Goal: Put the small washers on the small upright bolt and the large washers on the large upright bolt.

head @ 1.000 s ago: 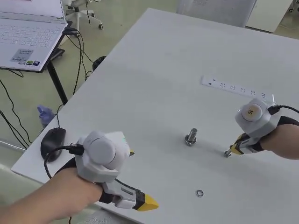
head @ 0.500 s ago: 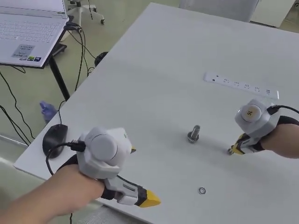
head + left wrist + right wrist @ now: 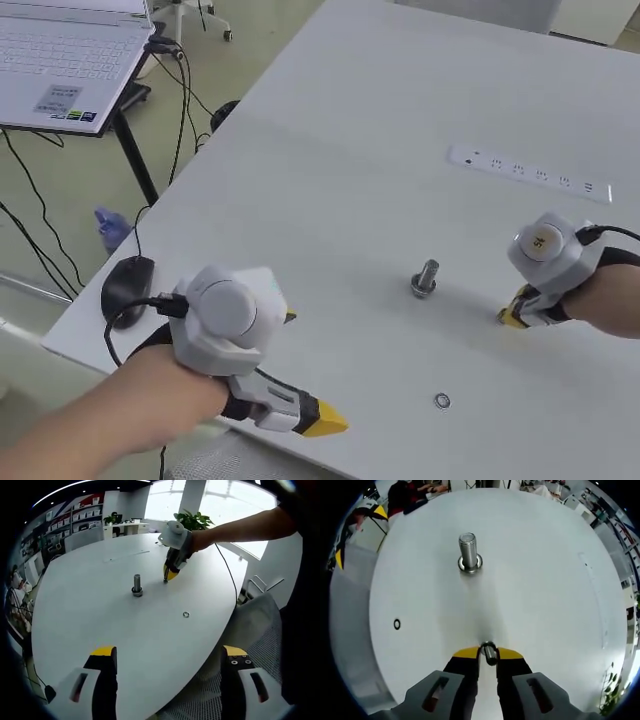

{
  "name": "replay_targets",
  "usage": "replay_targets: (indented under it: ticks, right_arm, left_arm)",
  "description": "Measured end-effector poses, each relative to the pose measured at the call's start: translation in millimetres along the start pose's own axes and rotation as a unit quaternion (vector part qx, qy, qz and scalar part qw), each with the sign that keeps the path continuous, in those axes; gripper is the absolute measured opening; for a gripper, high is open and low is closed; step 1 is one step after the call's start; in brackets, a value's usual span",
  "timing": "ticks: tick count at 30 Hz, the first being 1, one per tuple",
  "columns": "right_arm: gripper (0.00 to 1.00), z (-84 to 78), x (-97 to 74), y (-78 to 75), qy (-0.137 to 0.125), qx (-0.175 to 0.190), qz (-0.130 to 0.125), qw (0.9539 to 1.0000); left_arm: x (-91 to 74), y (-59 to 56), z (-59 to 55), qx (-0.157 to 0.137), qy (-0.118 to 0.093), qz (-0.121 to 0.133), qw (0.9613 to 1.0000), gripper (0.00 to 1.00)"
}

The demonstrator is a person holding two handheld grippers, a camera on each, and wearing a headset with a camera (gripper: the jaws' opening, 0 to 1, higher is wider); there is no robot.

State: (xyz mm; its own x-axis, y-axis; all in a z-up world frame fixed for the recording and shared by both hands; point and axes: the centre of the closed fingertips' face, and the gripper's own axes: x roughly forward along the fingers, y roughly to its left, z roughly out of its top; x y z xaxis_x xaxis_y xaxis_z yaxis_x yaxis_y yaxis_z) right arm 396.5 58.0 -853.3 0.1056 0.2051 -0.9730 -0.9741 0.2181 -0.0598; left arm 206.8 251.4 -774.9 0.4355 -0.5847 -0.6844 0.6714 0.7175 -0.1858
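Note:
The large upright bolt point(image 3: 425, 278) stands mid-table with washers around its base point(image 3: 470, 564). One small washer point(image 3: 442, 401) lies loose on the table, nearer the front edge. My right gripper point(image 3: 513, 318) is tipped down at the small upright bolt point(image 3: 491, 655). Its jaws are almost together on a small metal ring point(image 3: 487, 645), which sits at the bolt's top. My left gripper point(image 3: 305, 372) hovers near the table's front left edge. The left gripper view shows it point(image 3: 169, 652) wide open and empty, facing the large bolt point(image 3: 136, 585) and the loose washer point(image 3: 186, 614).
A white power strip point(image 3: 530, 172) lies on the far right of the white table point(image 3: 330, 150). A black mouse point(image 3: 128, 285) sits at the table's left corner, its cable running off the edge. A laptop point(image 3: 60, 60) rests on a stand to the left.
My right gripper has dropped slightly onto the small bolt, whose shaft its tips now cover in the head view. The left gripper has hardly moved. The head camera has shifted.

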Motion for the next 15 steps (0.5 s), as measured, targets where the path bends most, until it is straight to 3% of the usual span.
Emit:
replay_targets:
  ticks: [15]
  right_arm:
    - [0.13,-0.5,3.2,0.7,0.0,0.001,0.0,1.0]
  left_arm:
    - [-0.7,-1.3,-4.3,-0.004,0.001,-0.002,1.0,0.84]
